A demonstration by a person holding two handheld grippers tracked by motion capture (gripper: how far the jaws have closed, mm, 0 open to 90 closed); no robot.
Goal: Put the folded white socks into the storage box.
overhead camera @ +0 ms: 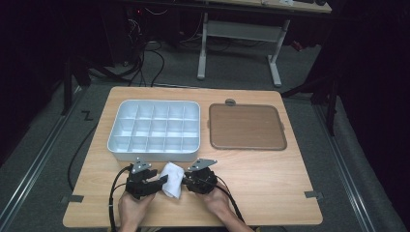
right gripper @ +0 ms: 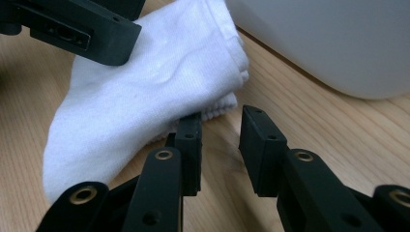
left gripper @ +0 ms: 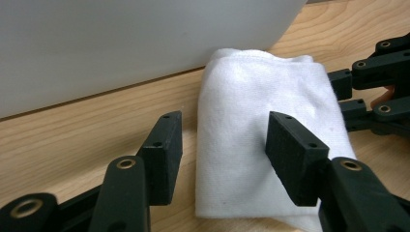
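A folded white cloth (overhead camera: 172,180) lies on the wooden table near its front edge, just in front of the white compartment tray (overhead camera: 112,140). My left gripper (overhead camera: 162,181) comes at it from the left. In the left gripper view the cloth (left gripper: 251,121) lies partly between the open jaws of my left gripper (left gripper: 226,123): one jaw stands over bare wood, the other over the cloth. My right gripper (overhead camera: 186,181) sits at the cloth's right edge. In the right gripper view this gripper (right gripper: 221,118) is open, one jaw touching the cloth (right gripper: 145,96) at its hem, with bare wood between the jaws.
The tray's white wall (left gripper: 121,43) rises close behind the cloth. A brown flat lid (overhead camera: 246,126) lies to the right of the tray. Bare wood stretches to the right of the hands. A white desk frame (overhead camera: 275,63) stands on the floor beyond the table.
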